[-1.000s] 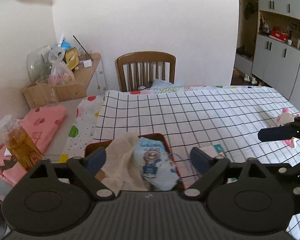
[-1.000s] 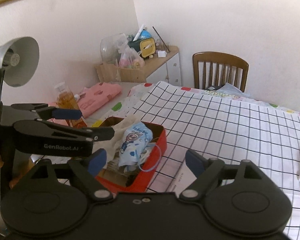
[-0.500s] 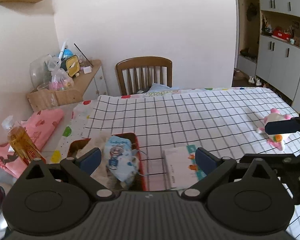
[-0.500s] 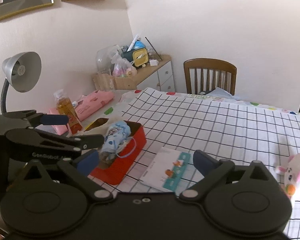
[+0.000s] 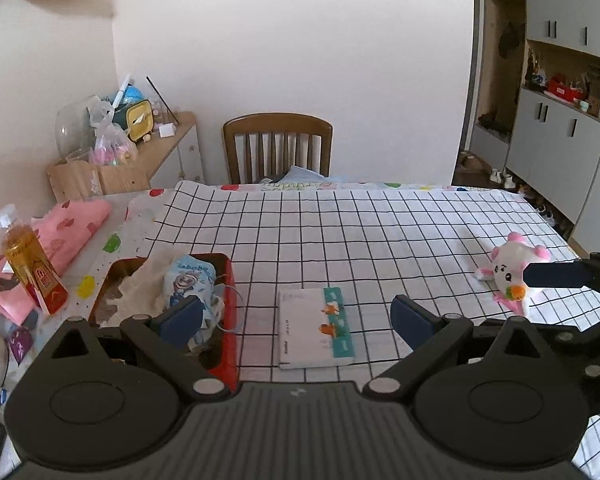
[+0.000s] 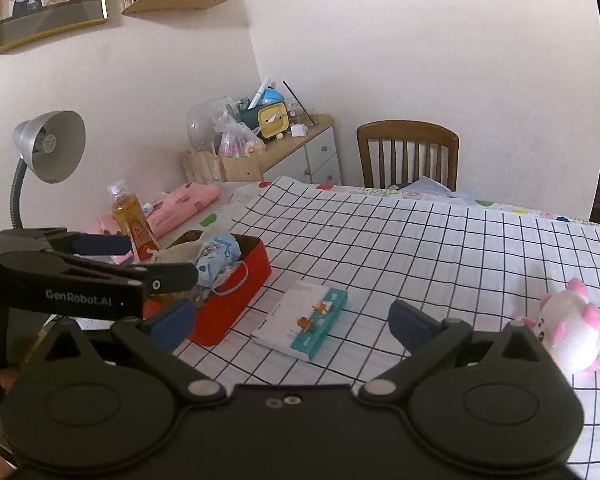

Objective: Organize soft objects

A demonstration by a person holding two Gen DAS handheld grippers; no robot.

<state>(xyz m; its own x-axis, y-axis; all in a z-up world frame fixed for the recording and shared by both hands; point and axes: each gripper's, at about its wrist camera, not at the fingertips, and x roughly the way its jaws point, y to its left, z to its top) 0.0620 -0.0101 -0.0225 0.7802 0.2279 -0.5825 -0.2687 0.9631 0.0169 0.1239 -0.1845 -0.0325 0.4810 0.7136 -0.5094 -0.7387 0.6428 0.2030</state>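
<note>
Red metal, as far as we can judge through the fisheye, makes up the tin [image 5: 230,292] that sits just ahead of our left tongs' [image 5: 296,316] left finger [image 5: 178,316]. In it lie a beige cloth [image 5: 144,288] and a blue printed mask [image 5: 190,280], whose ear loop hangs over the tin's right wall. Our left tongs stand wide apart with nothing between the pads; beyond the gap lies a white booklet [image 5: 314,328] with a teal edge, flat on the checked cloth [image 5: 360,232] that covers the table.

From the right wrist view, our right tongs [image 6: 292,320] are equally spread and empty, and the booklet [image 6: 300,324] shows through their gap as well. The tin [image 6: 236,300] is ahead and to the left of them, partly behind the left tongs' black finger, which crosses the view from the left edge.

The pink and white plush [image 6: 568,332] lies on its side on the checked cloth, ahead and to the right of our right tongs, just past their right finger [image 6: 412,324]. In the left wrist view the same plush [image 5: 512,272] is well off to the right, partly behind the right tongs' blue pad [image 5: 556,275].

To the left of the tin stand a bottle [image 5: 30,260] of amber liquid and a folded pink fabric [image 5: 68,228].
</note>
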